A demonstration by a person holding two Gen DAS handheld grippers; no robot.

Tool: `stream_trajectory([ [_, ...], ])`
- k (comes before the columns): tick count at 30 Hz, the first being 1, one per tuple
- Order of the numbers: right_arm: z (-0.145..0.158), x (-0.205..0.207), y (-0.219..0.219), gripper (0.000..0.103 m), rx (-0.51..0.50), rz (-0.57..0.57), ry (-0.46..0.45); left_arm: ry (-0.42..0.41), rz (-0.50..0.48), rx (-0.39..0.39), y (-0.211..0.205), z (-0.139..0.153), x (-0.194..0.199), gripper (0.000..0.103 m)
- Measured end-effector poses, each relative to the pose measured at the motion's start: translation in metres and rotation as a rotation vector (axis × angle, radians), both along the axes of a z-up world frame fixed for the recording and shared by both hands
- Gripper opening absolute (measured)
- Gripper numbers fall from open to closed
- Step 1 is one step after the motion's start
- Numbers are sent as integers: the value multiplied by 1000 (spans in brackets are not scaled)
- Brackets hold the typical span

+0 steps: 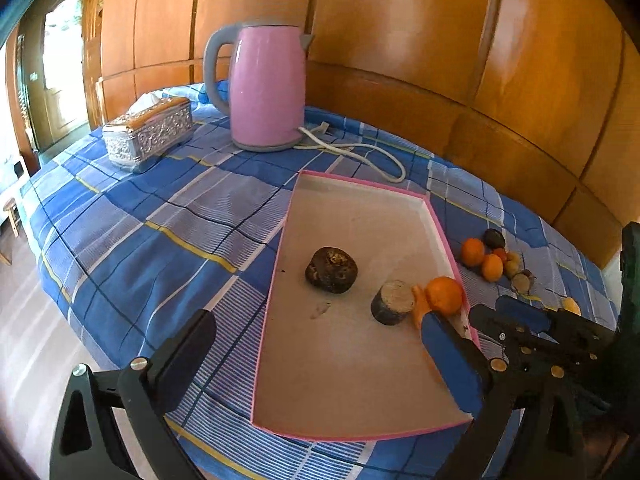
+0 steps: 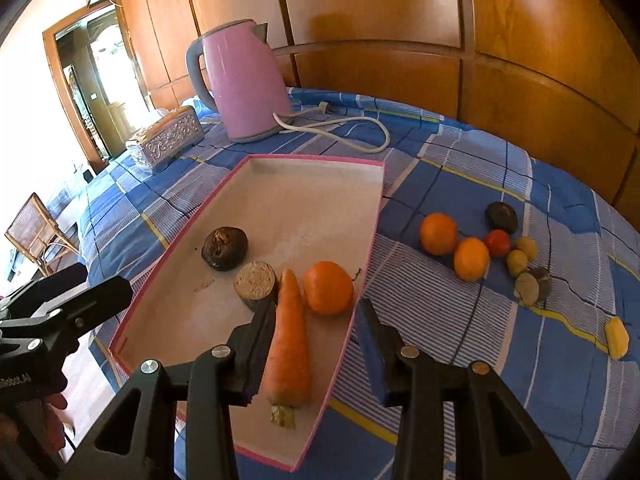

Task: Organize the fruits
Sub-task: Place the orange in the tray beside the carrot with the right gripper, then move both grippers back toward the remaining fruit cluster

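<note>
A pink-rimmed tray lies on the blue checked cloth. In it are a dark round fruit, a cut dark piece, a carrot and an orange. My right gripper is open, its jaws either side of the carrot, which lies on the tray floor. My left gripper is open and empty over the tray's near end. Loose fruit lies right of the tray.
A pink kettle with a white cord and a silver tissue box stand at the back. A yellow piece lies at the far right. Wood panelling backs the table.
</note>
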State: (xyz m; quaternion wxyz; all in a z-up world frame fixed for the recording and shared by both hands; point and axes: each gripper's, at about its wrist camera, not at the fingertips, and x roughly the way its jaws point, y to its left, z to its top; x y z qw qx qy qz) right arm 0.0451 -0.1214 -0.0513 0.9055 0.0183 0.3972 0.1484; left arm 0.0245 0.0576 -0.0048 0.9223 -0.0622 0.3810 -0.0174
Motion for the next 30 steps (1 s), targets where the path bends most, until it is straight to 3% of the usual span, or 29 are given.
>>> stream_trajectory([
  [14,5,-23,-23,42,12,-48,-25,-15,-89,39,-27,4,-5,103],
  [30,3,-31,-83,42,55,-202,-21,-23,-180,42,-64,3,-2,103],
])
